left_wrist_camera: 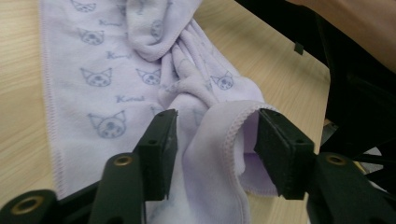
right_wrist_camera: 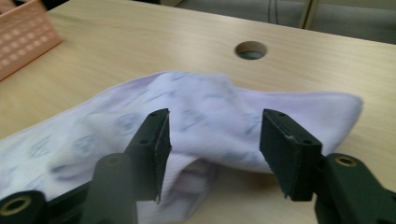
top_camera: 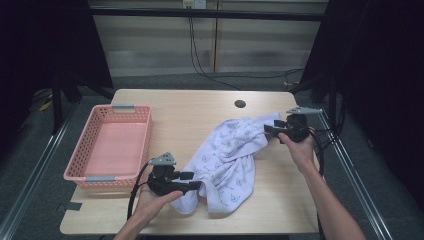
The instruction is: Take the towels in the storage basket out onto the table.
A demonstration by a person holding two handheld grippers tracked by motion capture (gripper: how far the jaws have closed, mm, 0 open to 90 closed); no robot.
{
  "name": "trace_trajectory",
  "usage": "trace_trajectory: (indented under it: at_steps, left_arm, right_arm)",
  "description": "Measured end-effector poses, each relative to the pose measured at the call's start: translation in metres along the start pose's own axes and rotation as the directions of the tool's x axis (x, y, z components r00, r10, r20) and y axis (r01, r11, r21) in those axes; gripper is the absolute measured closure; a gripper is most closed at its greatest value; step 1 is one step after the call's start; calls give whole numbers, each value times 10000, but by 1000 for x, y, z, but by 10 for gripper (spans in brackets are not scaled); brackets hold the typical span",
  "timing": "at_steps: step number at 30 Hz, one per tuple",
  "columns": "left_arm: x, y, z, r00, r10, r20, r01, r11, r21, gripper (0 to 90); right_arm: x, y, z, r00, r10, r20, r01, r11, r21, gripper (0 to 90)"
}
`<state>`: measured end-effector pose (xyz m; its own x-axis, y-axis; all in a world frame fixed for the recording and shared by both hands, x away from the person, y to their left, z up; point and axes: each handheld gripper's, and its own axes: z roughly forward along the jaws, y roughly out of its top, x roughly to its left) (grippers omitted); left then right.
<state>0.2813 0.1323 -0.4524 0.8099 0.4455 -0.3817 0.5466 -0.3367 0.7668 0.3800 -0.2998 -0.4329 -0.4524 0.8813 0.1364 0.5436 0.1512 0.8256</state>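
Observation:
A pale lilac towel [top_camera: 230, 155] printed with small cat faces lies crumpled on the wooden table [top_camera: 190, 115], running from the front middle toward the back right. My left gripper [top_camera: 196, 180] is at the towel's near left end. In the left gripper view its jaws stand open [left_wrist_camera: 215, 140] with a hemmed fold of the towel [left_wrist_camera: 107, 70] loosely between them, not pinched. My right gripper [top_camera: 270, 127] is at the far right end. In the right gripper view it is open [right_wrist_camera: 215, 140], with the towel's raised corner [right_wrist_camera: 210, 107] lying between and beyond the jaws.
A pink plastic basket [top_camera: 115, 145] stands on the table's left side, its corner visible as the basket [right_wrist_camera: 23, 37] in the right gripper view. A round cable hole [top_camera: 240, 104] sits near the back edge. Dark curtains and metal rails flank the table.

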Motion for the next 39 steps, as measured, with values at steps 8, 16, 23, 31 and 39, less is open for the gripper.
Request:
trace_trajectory:
  at_steps: [8, 16, 23, 31, 39]
  left_arm:
    - [2, -21, -12, 9989, 318, -342, -302, 9984, 472, 578]
    - [14, -31, 0, 9966, -14, -826, 92, 9955, 943, 536]
    - [20, -35, 10, 9897, 193, -1416, 21, 9888, 1492, 615]
    - [23, -39, 9, 9838, 169, -1786, 134, 9858, 1674, 615]
    - [19, -40, 6, 9771, 414, -2088, -20, 9826, 1855, 617]
  right_arm:
    - [69, -38, -40, 9772, -737, -1992, 813, 9962, 303, 373]
    - [128, -99, -29, 8883, -719, -4537, 1655, 9714, 1702, 343]
    - [152, -115, -14, 8606, -1774, -4774, 3087, 9272, 2120, 360]
    - [153, -117, -19, 8468, -3180, -4265, 4209, 8907, 1717, 802]
    - [92, -101, -55, 9181, -1894, -3482, 2609, 9501, 1711, 840]
